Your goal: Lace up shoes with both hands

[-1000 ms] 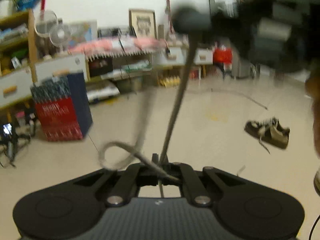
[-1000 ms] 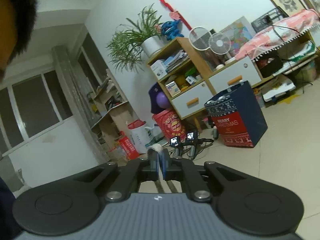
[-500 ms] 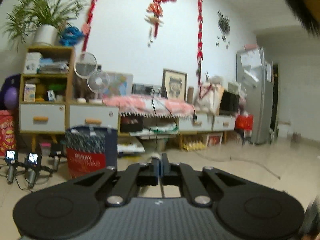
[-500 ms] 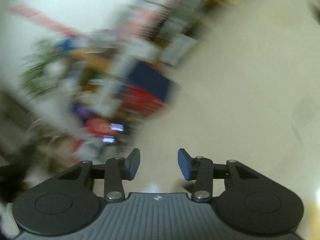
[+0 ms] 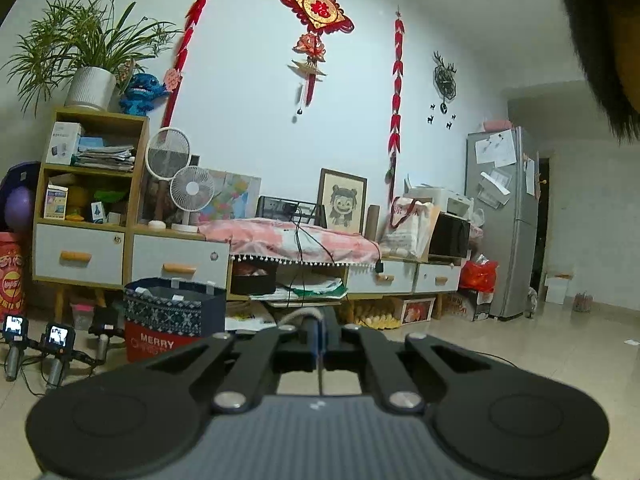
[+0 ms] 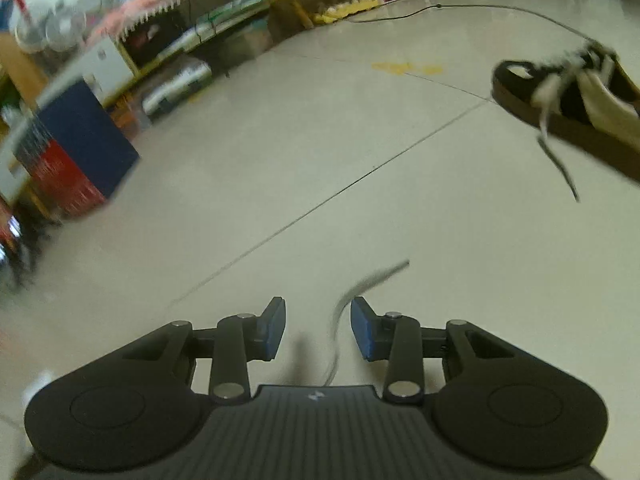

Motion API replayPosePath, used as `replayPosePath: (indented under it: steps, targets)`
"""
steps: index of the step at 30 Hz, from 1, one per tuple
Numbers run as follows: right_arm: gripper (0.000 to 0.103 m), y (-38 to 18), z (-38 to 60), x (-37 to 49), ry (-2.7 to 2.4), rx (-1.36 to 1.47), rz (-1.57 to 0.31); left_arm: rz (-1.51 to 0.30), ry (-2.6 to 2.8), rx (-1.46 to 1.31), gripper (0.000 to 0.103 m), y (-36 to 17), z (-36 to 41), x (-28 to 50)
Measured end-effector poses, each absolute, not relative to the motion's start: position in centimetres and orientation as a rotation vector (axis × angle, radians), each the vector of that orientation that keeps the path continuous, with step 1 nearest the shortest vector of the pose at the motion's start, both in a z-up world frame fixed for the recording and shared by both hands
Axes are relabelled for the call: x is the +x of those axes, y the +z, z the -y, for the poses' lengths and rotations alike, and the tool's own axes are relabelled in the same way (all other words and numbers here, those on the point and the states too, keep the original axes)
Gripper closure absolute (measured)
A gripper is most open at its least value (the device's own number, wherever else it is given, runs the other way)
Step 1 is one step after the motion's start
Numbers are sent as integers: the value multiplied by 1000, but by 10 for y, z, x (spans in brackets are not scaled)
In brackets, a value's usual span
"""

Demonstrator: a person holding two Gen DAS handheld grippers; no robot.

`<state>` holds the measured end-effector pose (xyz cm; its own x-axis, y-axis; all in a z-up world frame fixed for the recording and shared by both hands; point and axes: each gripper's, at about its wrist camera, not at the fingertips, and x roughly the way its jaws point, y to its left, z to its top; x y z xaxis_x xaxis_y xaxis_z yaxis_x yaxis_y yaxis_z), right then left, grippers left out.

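Right hand-held gripper (image 6: 318, 330) closing, loose lace (image 6: 362, 285) between its pads, unpinched; shoe (image 6: 568, 96) up-right; left hand-held gripper (image 5: 318, 330) clamped on lace.

Pale wall (image 5: 248, 92) behind a wooden shelf unit (image 5: 90, 200); potted plant (image 5: 86, 60) atop it, two fans (image 5: 180, 172) and low drawers (image 5: 180, 266) to its right, grey refrigerator (image 5: 502, 220) farther right. Beige tiled floor (image 6: 320, 160) below.

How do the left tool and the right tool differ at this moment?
The left tool is shut on a grey lace; the right tool is open, jaws closing, with a lace between them unpinched. Left faces the wall level; right tilts toward the floor. Both have blue pads.
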<state>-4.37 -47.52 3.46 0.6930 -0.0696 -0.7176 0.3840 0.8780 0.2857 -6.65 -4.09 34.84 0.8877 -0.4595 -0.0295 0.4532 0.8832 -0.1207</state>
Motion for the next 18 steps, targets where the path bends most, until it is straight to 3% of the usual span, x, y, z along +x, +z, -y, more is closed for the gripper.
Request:
replayPosePath:
  steps: [2, 4, 6, 10, 18]
  targets:
    - [65, 25, 469, -32, -277, 343, -825, -52, -477, -112, 101, 351, 41, -67]
    - [87, 12, 463, -30, -299, 288, -860, -46, -480, -113, 101, 353, 41, -68]
    - [101, 8, 462, -35, -313, 265, -849, -39, -485, -118, 101, 356, 40, -69]
    - [101, 24, 466, -50, -313, 309, -737, -25, -490, -117, 101, 363, 41, -69]
    - [101, 219, 432, -120, -19, 416, -65, -47, -599, -136, 101, 382, 53, -71]
